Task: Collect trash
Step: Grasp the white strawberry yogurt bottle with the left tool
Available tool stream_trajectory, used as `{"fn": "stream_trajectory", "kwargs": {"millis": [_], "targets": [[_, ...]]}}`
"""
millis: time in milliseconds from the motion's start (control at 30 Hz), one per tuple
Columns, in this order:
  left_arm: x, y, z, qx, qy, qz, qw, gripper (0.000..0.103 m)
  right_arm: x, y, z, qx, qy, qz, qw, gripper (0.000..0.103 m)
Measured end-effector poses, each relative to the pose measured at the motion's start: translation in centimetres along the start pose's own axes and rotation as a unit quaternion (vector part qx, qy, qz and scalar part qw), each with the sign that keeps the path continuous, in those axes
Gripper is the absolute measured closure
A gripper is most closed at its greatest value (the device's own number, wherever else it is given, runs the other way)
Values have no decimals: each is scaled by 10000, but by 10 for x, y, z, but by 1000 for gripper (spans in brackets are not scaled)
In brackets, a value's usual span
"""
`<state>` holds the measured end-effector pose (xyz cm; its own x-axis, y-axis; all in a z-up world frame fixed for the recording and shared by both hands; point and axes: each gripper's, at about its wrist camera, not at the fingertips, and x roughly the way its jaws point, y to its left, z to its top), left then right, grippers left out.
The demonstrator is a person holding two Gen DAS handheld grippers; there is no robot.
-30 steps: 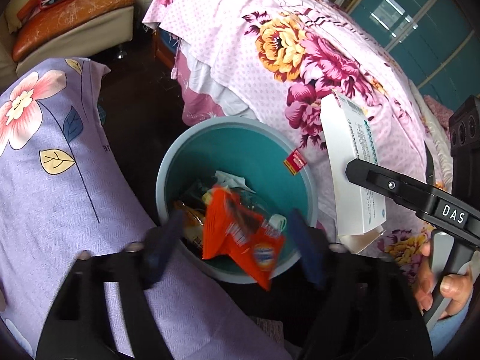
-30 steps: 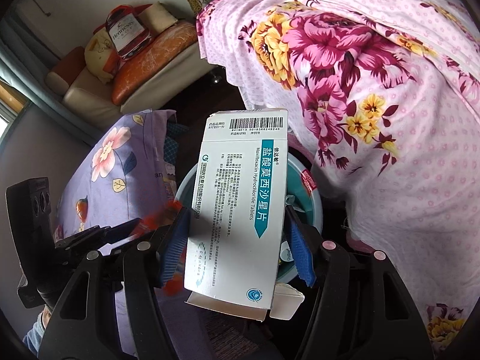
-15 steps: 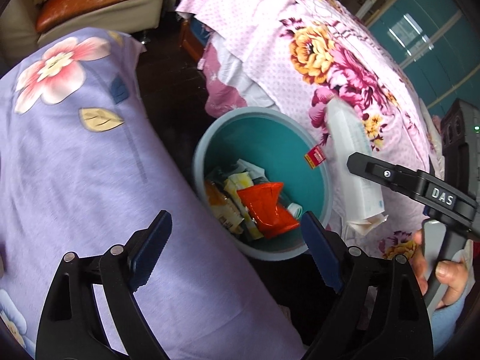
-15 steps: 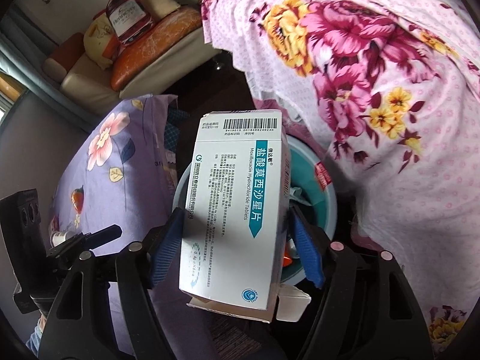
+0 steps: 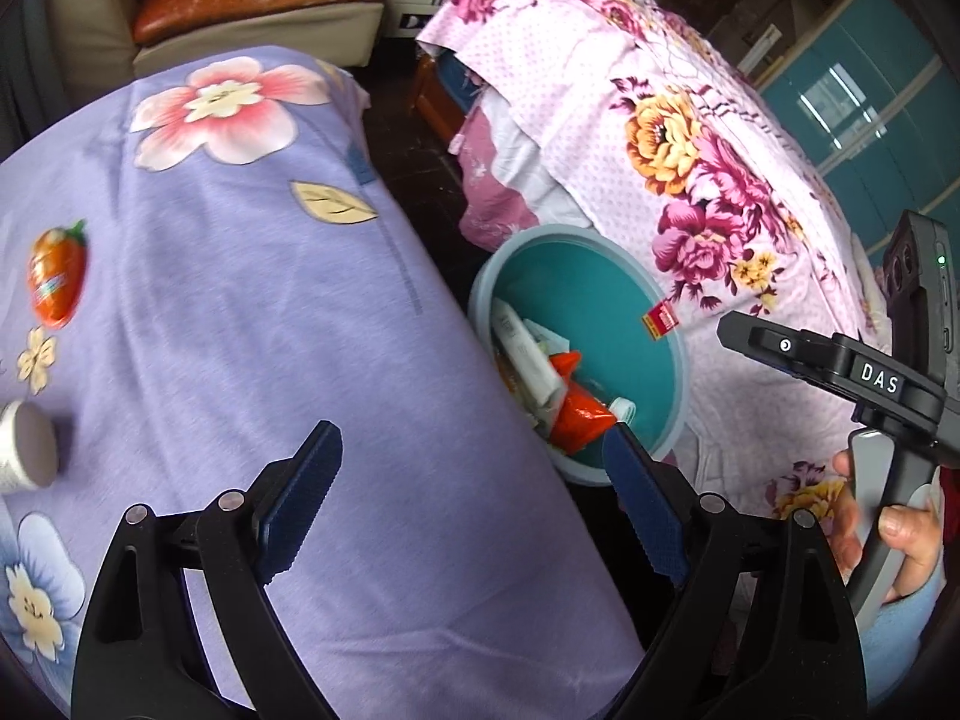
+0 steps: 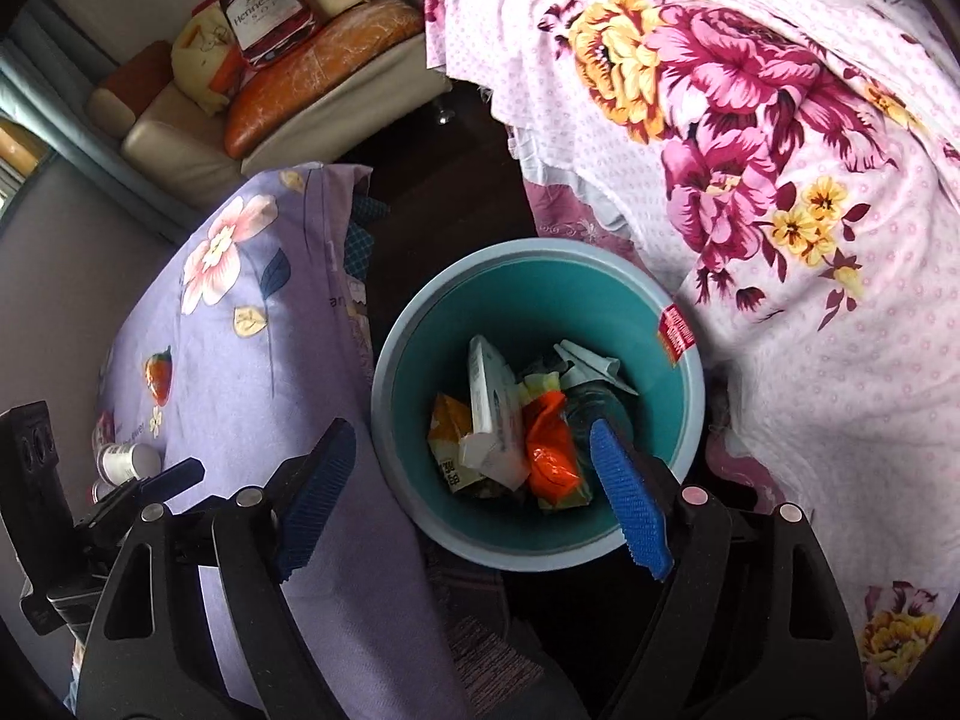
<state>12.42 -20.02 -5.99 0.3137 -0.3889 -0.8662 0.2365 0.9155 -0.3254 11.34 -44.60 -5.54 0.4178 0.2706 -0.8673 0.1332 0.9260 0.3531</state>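
A teal trash bin stands on the floor between two beds; it also shows in the left wrist view. Inside lie a white medicine box, an orange wrapper and other packets. My right gripper is open and empty just above the bin's near rim. My left gripper is open and empty over the purple bedspread, left of the bin. A small white bottle and a strawberry-shaped packet lie on that bedspread.
A pink floral bedspread covers the bed right of the bin. A sofa with orange cushions and a Hennessy-print pillow stands at the back. Dark floor runs between the beds.
My left gripper dropped the orange wrapper into the bin, then swung left over the purple bed. My right gripper opened and the white medicine box fell into the bin.
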Motion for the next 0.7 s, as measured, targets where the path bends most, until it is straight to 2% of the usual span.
{"fn": "stream_trajectory", "kwargs": {"millis": [433,700], "targets": [[-47,52,-31,-571,-312,121,9978,14,-1,67,-21,-575,170,60,9982,26],[-73,99,-52,-1226,-489,247,9909,14,9,115,-31,-975,334,159,9946,26]]}}
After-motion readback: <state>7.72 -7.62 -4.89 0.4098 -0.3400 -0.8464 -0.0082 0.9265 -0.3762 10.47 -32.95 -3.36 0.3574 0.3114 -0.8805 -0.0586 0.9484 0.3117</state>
